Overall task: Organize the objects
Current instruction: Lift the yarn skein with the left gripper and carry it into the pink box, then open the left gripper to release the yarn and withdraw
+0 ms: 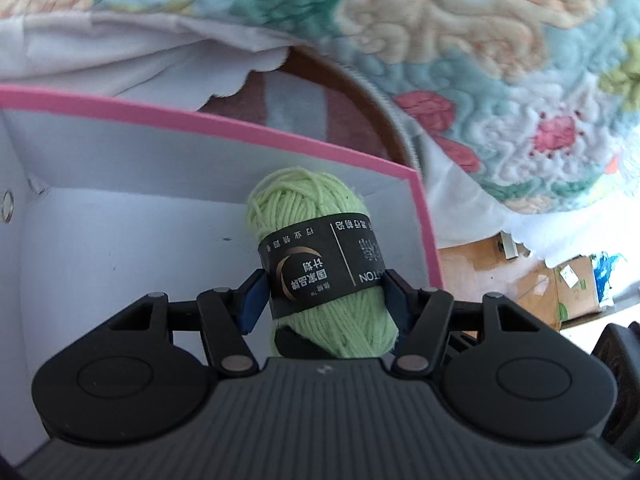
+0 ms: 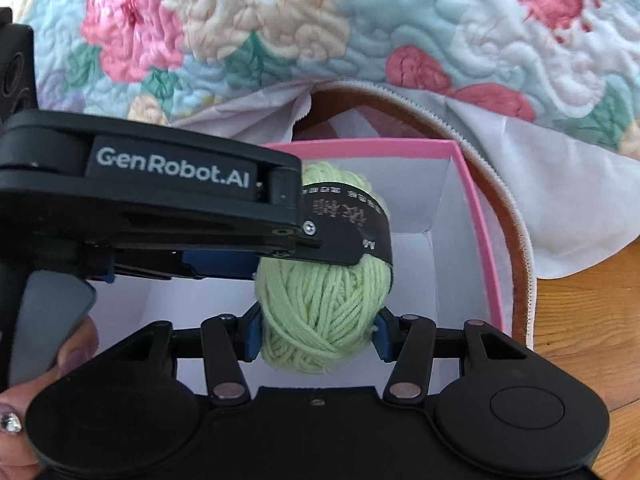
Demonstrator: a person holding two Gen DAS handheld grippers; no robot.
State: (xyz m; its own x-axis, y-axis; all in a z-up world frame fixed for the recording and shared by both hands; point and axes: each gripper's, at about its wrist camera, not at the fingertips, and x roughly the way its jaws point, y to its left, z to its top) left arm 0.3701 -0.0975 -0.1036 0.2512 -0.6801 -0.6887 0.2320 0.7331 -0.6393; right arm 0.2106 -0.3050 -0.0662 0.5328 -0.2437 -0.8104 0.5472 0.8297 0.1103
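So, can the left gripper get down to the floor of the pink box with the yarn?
Probably yes: the left gripper holds the yarn over the open pink box, whose white inside looks bare. The right gripper grips the same yarn, so both must go down together.

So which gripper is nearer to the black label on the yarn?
Left. The left gripper clamps the label itself; the right gripper clamps the bare yarn end.

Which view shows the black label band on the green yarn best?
The left wrist view: the label band faces the camera, its print readable, wrapped round the yarn. The right wrist view shows only a slice of it, partly behind the left hand-held gripper.
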